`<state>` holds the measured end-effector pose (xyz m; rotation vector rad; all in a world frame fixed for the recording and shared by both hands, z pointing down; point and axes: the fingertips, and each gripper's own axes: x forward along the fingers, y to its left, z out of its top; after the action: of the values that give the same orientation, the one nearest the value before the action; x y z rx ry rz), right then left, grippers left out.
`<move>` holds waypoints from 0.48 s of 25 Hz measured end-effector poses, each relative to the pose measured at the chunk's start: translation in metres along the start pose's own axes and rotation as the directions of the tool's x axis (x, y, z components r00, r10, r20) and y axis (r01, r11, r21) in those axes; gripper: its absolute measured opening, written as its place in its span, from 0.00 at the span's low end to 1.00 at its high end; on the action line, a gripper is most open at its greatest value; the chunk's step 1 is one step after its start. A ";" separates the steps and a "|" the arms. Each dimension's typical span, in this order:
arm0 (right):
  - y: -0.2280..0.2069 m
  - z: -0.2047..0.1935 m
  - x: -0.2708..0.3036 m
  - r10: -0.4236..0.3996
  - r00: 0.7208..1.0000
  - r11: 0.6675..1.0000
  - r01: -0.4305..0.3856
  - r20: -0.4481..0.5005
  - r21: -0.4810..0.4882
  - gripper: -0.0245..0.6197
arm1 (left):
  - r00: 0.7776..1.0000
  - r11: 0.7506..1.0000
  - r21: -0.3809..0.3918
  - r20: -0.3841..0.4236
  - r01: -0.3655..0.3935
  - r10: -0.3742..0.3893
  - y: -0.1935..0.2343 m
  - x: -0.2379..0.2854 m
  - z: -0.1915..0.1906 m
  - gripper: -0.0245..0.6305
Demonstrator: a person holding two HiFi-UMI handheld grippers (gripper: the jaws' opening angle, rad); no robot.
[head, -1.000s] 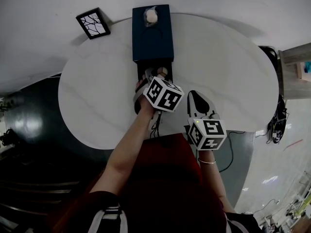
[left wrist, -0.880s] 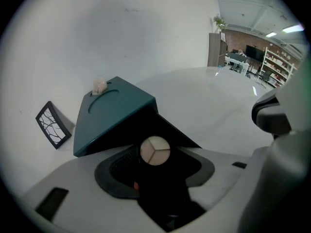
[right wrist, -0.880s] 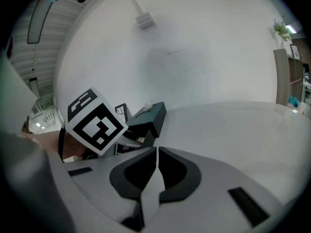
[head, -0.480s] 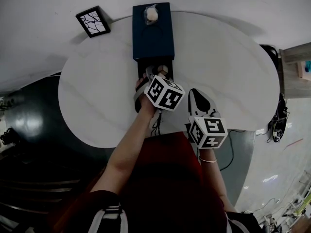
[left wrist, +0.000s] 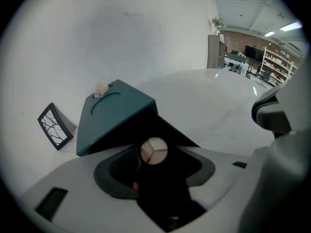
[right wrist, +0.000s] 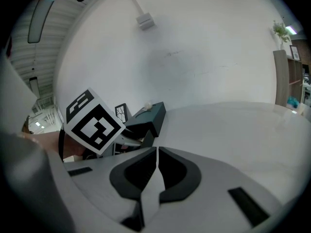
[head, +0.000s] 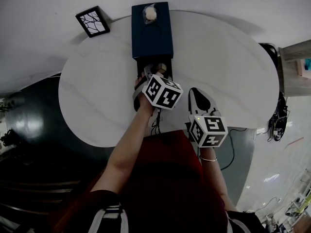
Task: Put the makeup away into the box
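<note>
A dark teal box (head: 152, 33) stands at the far side of the round white table (head: 218, 57), its black drawer (head: 145, 63) pulled out toward me. My left gripper (head: 154, 73) hangs over that drawer, jaws wide and shut on a black makeup jar (head: 162, 68) with a round pale three-part top. In the left gripper view the jar (left wrist: 154, 151) fills the gap of the left gripper (left wrist: 160, 183), with the box (left wrist: 114, 115) just behind. My right gripper (head: 197, 95) rests shut and holding nothing near the table's front edge; the right gripper (right wrist: 157, 152) shows its pads together.
A pale round knob (head: 150, 14) sits on the box lid. A small black-framed picture (head: 92, 22) stands at the table's far left edge. The left gripper's marker cube (right wrist: 92, 122) fills the left of the right gripper view. Cables trail on the floor (head: 277, 120) at the right.
</note>
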<state>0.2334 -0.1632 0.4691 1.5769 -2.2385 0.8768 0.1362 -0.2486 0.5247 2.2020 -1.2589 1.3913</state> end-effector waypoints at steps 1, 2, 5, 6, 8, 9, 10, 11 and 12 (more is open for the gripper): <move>0.000 0.000 -0.001 0.000 1.000 1.000 0.000 0.001 -0.001 0.06 | 1.000 1.000 -0.003 0.006 0.000 0.000 0.000 -0.002 0.000 0.39; 0.001 0.000 -0.001 0.000 1.000 1.000 0.000 0.002 -0.002 0.06 | 1.000 1.000 -0.005 0.012 0.000 0.000 0.000 -0.004 0.001 0.39; 0.003 -0.001 -0.003 0.000 1.000 1.000 0.000 0.006 -0.004 0.06 | 1.000 1.000 -0.004 0.030 -0.001 0.001 0.000 -0.009 0.003 0.39; 0.004 -0.001 -0.003 0.001 1.000 1.000 -0.001 0.008 -0.005 0.06 | 0.999 1.000 -0.003 0.035 0.001 -0.001 0.000 -0.011 0.003 0.39; 0.006 -0.001 -0.005 0.002 1.000 1.000 -0.002 0.011 -0.006 0.06 | 0.999 1.000 0.000 0.046 0.005 -0.005 0.000 -0.014 0.004 0.39; 0.008 -0.001 -0.006 0.003 1.000 1.000 -0.003 0.014 -0.007 0.06 | 0.999 1.000 -0.001 0.052 0.008 -0.008 0.000 -0.016 0.004 0.38; 0.009 -0.001 -0.007 0.004 1.000 1.000 -0.004 0.016 -0.009 0.06 | 0.998 1.000 -0.005 0.058 0.012 -0.012 0.000 -0.018 0.004 0.37; 0.011 -0.001 -0.008 0.005 1.000 1.000 -0.004 0.018 -0.011 0.06 | 0.998 1.000 -0.012 0.065 0.016 -0.015 0.000 -0.020 0.004 0.37; 0.012 0.000 -0.010 0.004 1.000 1.000 -0.004 0.020 -0.014 0.06 | 0.997 1.000 -0.022 0.072 0.021 -0.019 0.000 -0.022 0.003 0.36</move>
<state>0.2256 -0.1528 0.4602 1.5824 -2.2578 0.8482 0.1343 -0.2388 0.5043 2.2616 -1.2659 1.2958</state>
